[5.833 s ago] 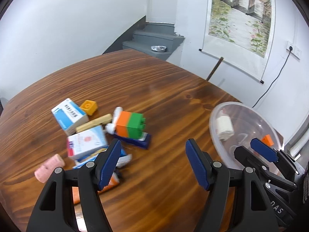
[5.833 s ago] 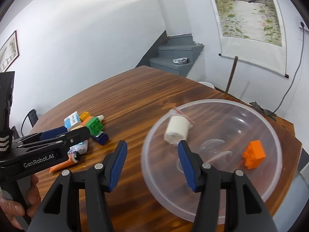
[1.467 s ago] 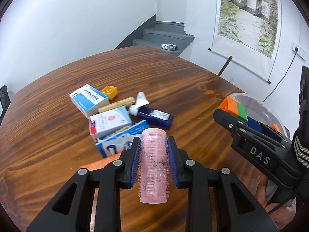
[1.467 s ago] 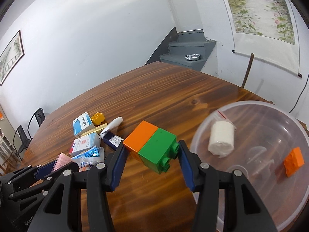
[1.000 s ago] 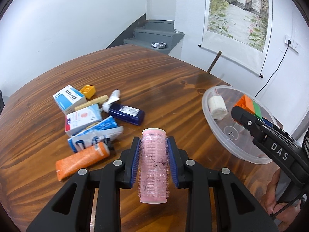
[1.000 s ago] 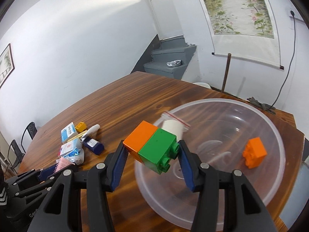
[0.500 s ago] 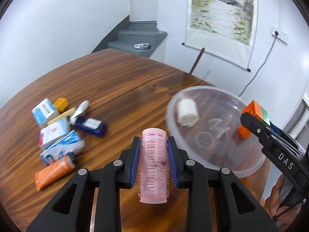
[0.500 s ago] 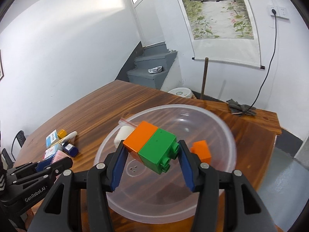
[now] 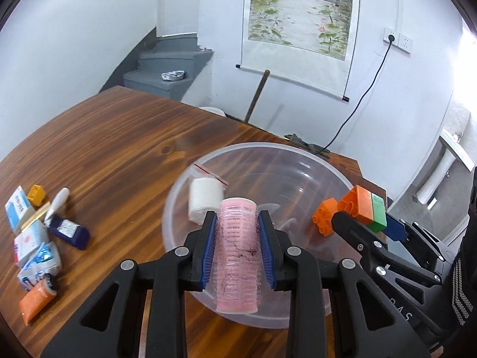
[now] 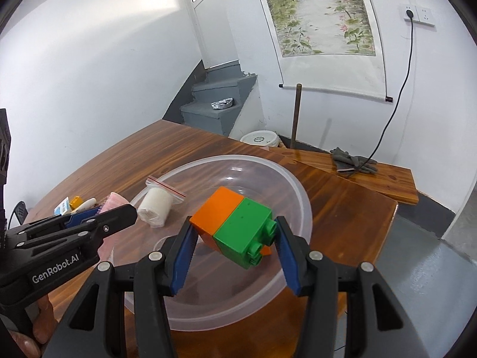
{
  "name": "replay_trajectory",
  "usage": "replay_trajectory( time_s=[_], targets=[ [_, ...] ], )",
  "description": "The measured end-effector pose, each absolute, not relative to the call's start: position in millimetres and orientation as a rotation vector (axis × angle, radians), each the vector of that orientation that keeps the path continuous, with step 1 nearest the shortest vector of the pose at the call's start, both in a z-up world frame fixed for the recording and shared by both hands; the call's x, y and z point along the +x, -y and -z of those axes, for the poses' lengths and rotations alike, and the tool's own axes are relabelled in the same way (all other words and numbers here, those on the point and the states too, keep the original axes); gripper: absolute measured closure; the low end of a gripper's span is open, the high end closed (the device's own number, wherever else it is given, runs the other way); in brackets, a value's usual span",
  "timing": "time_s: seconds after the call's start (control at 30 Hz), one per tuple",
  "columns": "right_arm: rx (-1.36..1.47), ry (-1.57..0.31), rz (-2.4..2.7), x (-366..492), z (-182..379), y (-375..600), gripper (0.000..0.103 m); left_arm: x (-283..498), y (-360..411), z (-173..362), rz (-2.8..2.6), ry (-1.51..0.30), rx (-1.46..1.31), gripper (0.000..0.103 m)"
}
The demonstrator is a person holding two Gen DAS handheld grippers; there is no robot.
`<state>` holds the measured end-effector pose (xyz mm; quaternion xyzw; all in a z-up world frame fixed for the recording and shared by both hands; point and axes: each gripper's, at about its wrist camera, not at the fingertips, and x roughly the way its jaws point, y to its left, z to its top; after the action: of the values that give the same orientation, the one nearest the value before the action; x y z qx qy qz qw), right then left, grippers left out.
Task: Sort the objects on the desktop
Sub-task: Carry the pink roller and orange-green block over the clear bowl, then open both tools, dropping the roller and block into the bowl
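My left gripper [image 9: 237,226] is shut on a pink hair roller [image 9: 237,256], held upright over the near rim of the clear plastic bowl [image 9: 268,155]. My right gripper [image 10: 235,238] is shut on an orange-and-green block [image 10: 235,226], hanging above the middle of the bowl [image 10: 298,191]. In the left wrist view the block [image 9: 365,208] sits over the bowl's right side. A white roll in a zip bag [image 9: 205,198] and a small orange brick [image 9: 323,219] lie inside the bowl. The left gripper [image 10: 98,211] shows at the bowl's left edge.
A pile lies on the wooden table left of the bowl: blue-and-white boxes [image 9: 18,210], a yellow brick [image 9: 36,194], a dark blue tube [image 9: 68,232] and an orange tube [image 9: 37,298]. Grey gloves [image 10: 353,161] rest on a board beyond the table's right edge.
Both grippers have swung to the right, from over the table to over the bowl, each keeping its hold. The pile has slid to the left edge of the left wrist view.
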<state>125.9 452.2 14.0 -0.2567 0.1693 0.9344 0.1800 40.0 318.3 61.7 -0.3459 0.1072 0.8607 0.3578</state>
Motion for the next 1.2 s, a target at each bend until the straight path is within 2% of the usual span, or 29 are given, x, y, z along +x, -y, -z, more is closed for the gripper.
replay_trajectory(
  time_s=[0.47,0.6,0.67,1.2],
  targets=[
    [-0.765,-0.451,-2.639,120.0,-11.2,-446.7,0.046,33.2,-316.0,-56.5,-2.194,-0.256,-0.905,0.071],
    [-0.773,-0.464,-2.642,119.1,-10.6,-446.3,0.046,30.8,-313.8,-57.5,-2.192,-0.232,-0.923,0.042],
    [-0.776,-0.474,-2.636,119.1,-9.2,-446.9,0.045,30.2,-308.9,-60.4,-2.204,-0.211,-0.913,0.038],
    [-0.783,-0.480,-2.651,123.1,-10.1,-438.7,0.045,24.3,-291.9,-70.1,-2.268,-0.212,-0.932,0.038]
  ],
)
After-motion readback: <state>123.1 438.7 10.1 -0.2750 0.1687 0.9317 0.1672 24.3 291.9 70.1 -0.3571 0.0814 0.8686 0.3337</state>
